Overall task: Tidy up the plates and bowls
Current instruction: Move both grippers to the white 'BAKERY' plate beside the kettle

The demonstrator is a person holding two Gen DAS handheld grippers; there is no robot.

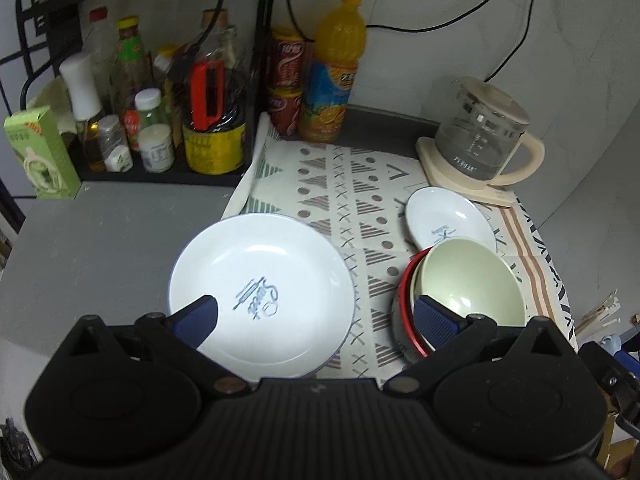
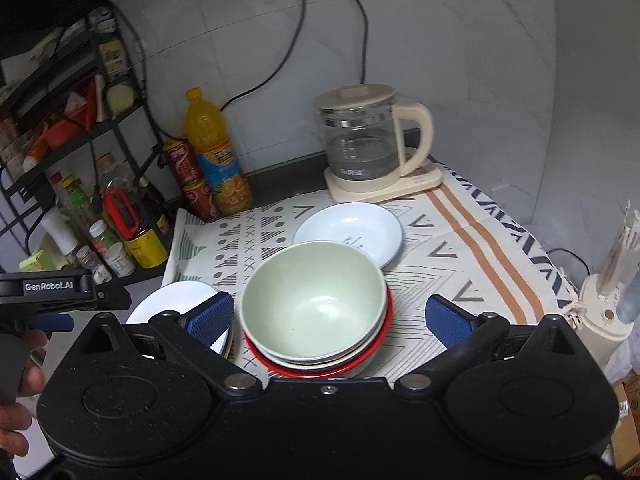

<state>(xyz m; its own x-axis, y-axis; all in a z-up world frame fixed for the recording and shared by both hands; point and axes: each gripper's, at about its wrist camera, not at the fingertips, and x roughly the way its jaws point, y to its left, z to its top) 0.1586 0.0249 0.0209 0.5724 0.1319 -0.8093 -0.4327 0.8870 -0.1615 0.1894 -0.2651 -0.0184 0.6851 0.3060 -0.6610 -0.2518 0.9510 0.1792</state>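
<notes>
A large white plate (image 1: 260, 292) with a blue print lies at the left edge of the patterned cloth (image 1: 360, 200); my left gripper (image 1: 316, 322) hangs open just above its near rim, holding nothing. To its right a pale green bowl (image 1: 472, 280) sits nested on a white and a red bowl (image 1: 404, 300). Behind that stack lies a small white plate (image 1: 448, 220). In the right wrist view my right gripper (image 2: 328, 316) is open, its blue pads either side of the green bowl (image 2: 312, 300) without touching it. The small white plate (image 2: 348, 232) lies beyond, the large plate (image 2: 176, 304) at left.
A black rack (image 1: 160, 176) of sauce bottles stands at the back left, with an orange juice bottle (image 1: 332, 72) and red cans (image 1: 286, 80) beside it. A glass kettle (image 1: 480, 136) on a cream base sits at the back right. A hand (image 2: 20, 384) holds the left gripper.
</notes>
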